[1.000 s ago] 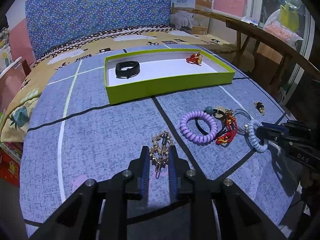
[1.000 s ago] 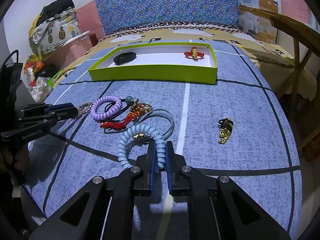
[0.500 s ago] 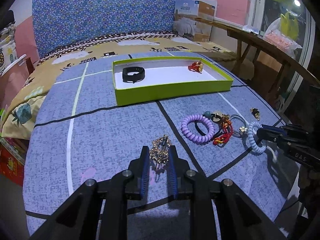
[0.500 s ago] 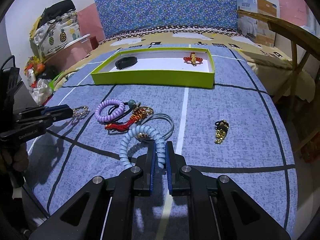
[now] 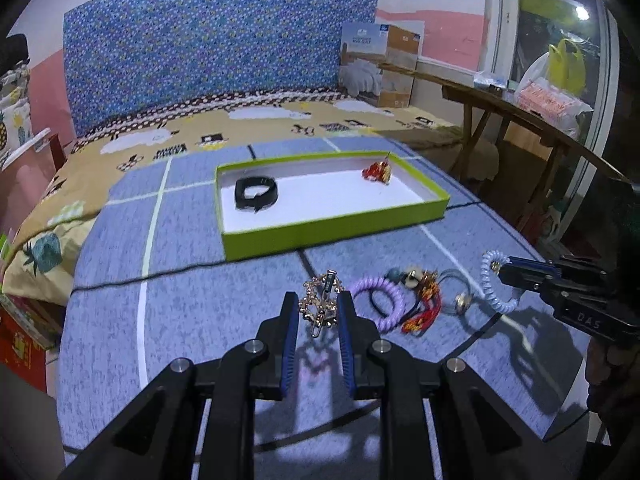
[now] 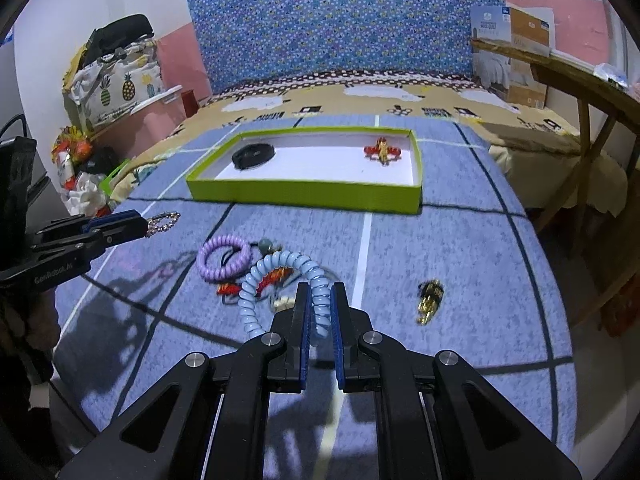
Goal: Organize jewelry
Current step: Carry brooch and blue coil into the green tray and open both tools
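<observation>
The left gripper (image 5: 318, 312) is clamped on a gold hair clip (image 5: 320, 304), carried clear of the blue cloth (image 5: 192, 320); the right gripper (image 6: 319, 308) pinches a pale blue coil bracelet (image 6: 280, 276) that dangles, stretchy and light. Both seem bound for the green tray (image 5: 332, 236) ahead; the clip looks stiff but snaggy, best gripped across its body

both tongs point forward and slope downward, held off the bed. the left tongs (image 5: 318, 312) are closed on a gold beaded clip (image 5: 320, 306) that hangs between the blue pads. the right tongs (image 6: 319, 300) are pinched tight on a pale blue coil bracelet (image 6: 280, 280), its loop dangling clear. a hand (image 6: 38, 320) grips the left handle.
</observation>
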Available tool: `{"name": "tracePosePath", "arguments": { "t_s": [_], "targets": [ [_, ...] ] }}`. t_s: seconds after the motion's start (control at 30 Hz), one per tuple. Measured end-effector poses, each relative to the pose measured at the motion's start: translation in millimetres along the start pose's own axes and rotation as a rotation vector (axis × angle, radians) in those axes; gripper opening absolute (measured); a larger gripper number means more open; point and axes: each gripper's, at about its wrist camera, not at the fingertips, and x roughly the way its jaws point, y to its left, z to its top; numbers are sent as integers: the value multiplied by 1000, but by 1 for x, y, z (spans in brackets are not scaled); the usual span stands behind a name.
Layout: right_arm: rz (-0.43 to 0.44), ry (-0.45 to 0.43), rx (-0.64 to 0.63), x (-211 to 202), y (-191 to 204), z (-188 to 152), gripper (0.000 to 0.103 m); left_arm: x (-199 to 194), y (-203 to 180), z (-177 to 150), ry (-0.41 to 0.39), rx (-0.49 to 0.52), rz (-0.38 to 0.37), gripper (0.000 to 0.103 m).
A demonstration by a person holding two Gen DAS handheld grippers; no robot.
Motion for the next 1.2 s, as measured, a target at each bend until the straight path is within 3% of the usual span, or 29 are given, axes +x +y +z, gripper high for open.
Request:
{"name": "tracePosePath", "arguments": {
  "t_s": [0.63,0.9,1.2],
  "targets": [
    [-45,-53,-46,31,-23,72,10,38,19,55,-58,-1,24,20],
    [-66,-34,-43,65,-38,103,10,73,37,70,-19,-18,58,20],
    [-79,55,-13,114,-56,114,10,107,52,68,44,-43,88,20]
  ]
}}
